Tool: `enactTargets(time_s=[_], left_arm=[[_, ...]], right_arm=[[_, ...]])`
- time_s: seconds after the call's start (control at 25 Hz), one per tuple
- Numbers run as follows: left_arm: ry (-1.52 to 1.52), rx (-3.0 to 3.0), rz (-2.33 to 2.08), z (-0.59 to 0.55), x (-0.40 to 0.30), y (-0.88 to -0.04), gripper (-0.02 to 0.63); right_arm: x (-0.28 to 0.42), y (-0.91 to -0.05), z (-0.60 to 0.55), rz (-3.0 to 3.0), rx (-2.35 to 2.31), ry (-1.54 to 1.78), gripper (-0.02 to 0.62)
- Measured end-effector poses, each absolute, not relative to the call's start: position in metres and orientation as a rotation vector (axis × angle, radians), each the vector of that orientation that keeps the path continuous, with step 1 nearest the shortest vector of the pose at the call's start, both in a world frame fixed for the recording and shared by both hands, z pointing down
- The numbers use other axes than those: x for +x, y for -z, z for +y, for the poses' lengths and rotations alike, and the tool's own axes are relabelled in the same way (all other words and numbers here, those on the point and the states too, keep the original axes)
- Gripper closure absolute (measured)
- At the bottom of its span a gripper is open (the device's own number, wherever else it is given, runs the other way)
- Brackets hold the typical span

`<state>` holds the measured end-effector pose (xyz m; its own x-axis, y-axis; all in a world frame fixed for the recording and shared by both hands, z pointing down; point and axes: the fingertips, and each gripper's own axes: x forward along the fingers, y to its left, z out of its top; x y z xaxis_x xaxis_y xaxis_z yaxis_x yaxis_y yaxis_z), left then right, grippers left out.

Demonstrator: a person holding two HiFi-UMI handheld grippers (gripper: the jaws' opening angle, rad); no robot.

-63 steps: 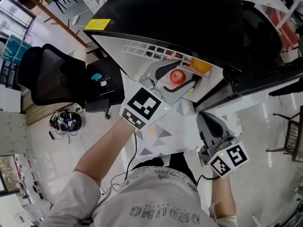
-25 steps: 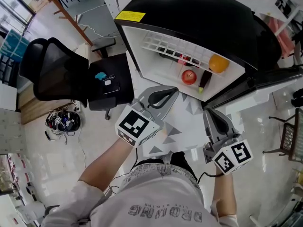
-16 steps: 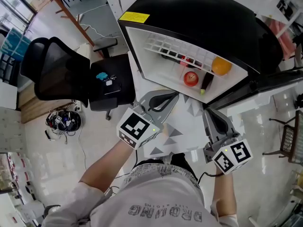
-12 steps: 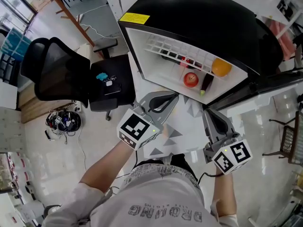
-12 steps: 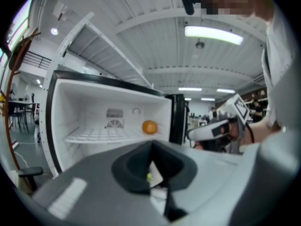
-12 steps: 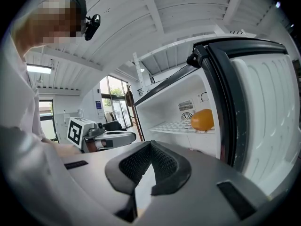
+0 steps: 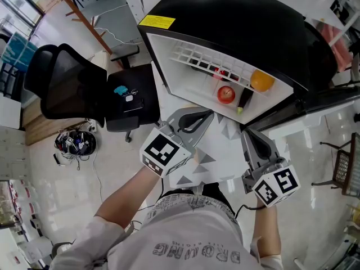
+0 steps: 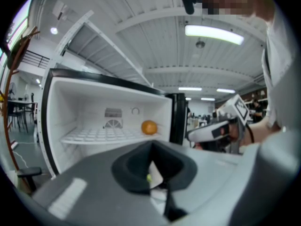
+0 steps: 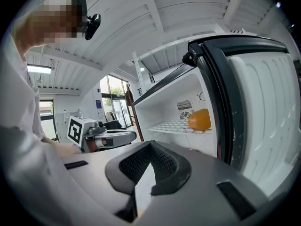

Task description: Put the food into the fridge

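Red apple (image 7: 226, 94) and orange (image 7: 262, 81) lie in the fridge (image 7: 236, 21), beyond left gripper (image 7: 207, 117) and right gripper (image 7: 248, 134), both clamped together, empty.

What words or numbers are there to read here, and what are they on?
"DRAMG", as best it reads, upside down, on the shirt; the smaller line by it is too small.
Yellow sticker on the fridge: too small to read.
Blue sign in the right gripper view: blurred.
Left cube and right cube: square patterns, no words.
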<state>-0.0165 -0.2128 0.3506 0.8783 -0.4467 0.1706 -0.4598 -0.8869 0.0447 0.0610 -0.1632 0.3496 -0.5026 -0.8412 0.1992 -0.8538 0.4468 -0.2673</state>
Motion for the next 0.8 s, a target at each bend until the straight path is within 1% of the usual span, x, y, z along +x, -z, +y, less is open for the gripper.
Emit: enactTargets(time_s=[0.8], left_arm=[[-0.24,2.955,-0.737,-0.2183,-0.0101,-0.3508,0.6]], right_arm=[[0.0676,-0.3503,-0.1685,-2.648,1.522,-0.524,0.594]])
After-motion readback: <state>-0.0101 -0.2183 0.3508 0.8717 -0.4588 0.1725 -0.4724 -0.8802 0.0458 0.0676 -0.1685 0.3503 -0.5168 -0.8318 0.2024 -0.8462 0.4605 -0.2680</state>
